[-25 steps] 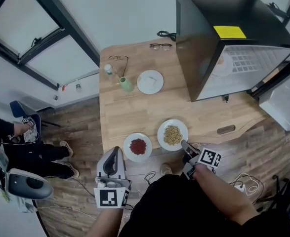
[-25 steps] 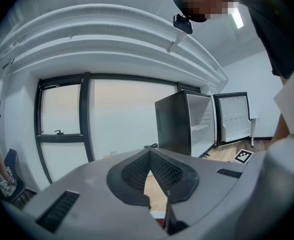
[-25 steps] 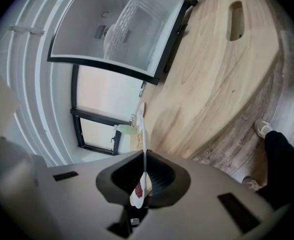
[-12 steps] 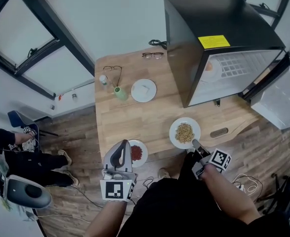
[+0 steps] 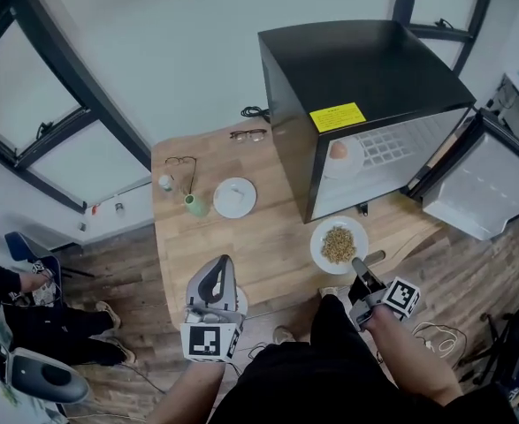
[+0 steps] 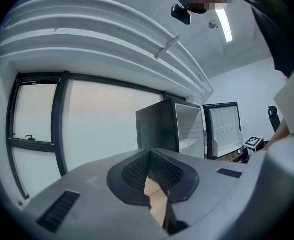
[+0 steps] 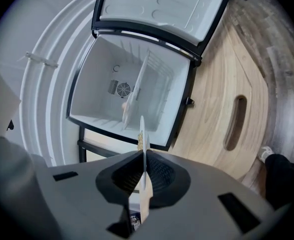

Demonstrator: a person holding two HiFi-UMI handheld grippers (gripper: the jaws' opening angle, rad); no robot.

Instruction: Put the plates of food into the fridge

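Right gripper (image 5: 359, 265): clamped on grain plate (image 5: 317, 247) rim; left gripper (image 5: 221, 263): pinched together, empty (yellow fridge label (image 5: 337, 117) illegible).

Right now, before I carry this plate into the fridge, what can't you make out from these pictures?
- Edge of the table under the left gripper: head view, the gripper's body covers it.
- Food on the plate inside the fridge: too small in the head view, edge-on in the right gripper view.
- Item on the small white plate: head view, too small.
- Tabletop in the left gripper view: blocked by its own jaws.
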